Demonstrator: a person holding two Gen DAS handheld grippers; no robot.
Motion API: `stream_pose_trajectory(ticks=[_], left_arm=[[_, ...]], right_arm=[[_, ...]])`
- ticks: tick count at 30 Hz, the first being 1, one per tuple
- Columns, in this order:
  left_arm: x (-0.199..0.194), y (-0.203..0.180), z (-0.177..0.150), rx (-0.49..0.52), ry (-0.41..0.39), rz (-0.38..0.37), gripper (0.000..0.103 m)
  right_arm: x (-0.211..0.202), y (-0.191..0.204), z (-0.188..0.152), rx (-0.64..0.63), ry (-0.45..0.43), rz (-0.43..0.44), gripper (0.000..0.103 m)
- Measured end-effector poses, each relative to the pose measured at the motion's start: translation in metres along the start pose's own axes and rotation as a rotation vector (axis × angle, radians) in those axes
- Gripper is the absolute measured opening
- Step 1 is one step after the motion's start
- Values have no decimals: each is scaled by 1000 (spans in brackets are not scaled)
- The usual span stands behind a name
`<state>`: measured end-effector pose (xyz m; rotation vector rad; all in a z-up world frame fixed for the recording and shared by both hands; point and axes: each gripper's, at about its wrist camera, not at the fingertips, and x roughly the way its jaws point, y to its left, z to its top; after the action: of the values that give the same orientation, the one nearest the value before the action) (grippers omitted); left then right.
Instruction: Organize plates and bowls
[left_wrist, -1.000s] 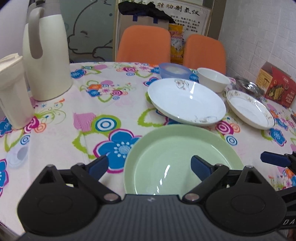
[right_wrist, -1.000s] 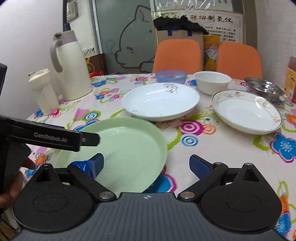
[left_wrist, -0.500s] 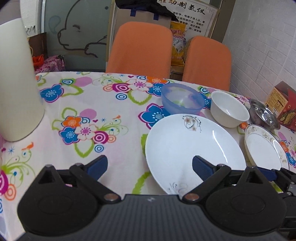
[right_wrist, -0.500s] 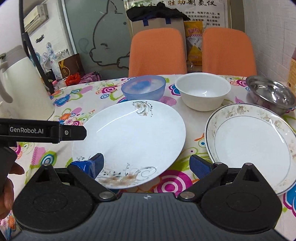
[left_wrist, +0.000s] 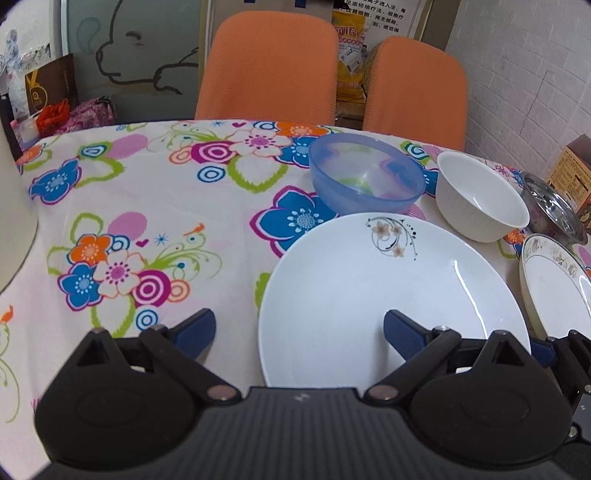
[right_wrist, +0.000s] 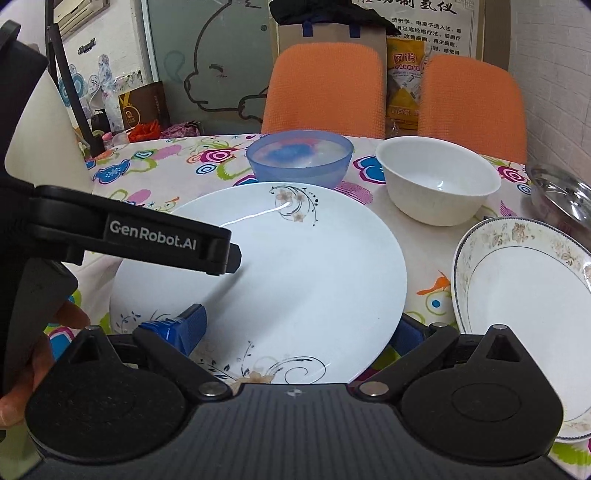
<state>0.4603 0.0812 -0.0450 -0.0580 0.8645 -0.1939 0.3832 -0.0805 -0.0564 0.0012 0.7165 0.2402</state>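
Left hand-held gripper (left_wrist: 299, 332) open over white plate (left_wrist: 388, 288) rim, right hand-held gripper (right_wrist: 301, 328) open astride it, blue bowl (right_wrist: 299, 158) behind on bench (left_wrist: 147, 206)

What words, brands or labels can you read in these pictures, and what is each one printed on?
"GenRobot.AI": white lettering on the side of the left hand-held gripper, seen from the right wrist view.
Wall poster: black Chinese print, cut off at the top and too small to read reliably.
Yellow packet between the chairs: red Chinese characters, too blurred to read.
Brown bag: gold round emblem, no legible words.
Brown box: fine print, unreadable.
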Motion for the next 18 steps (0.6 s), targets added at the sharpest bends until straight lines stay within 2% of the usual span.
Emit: stream_pose_trajectory(ticks=[3, 6, 7, 11, 16, 18], left_arm=[[1, -7, -3, 52, 1, 6, 97], [0, -23, -7, 144, 16, -60, 95], [0, -27, -7, 148, 18, -40, 95], [3, -18, -1, 108, 21, -50, 95], [-1, -13, 4, 89, 5, -38, 95], [-4, -13, 4, 84, -2, -44, 95]], right_arm=[[2, -1, 2, -3, -1, 2, 90], [4, 2, 5, -5, 7, 2, 90], [5, 4, 7, -7, 10, -6, 90], [7, 5, 10, -21, 30, 13, 90], [0, 4, 9, 12, -4, 66, 90], [-3, 5, 9, 6, -19, 62, 90]])
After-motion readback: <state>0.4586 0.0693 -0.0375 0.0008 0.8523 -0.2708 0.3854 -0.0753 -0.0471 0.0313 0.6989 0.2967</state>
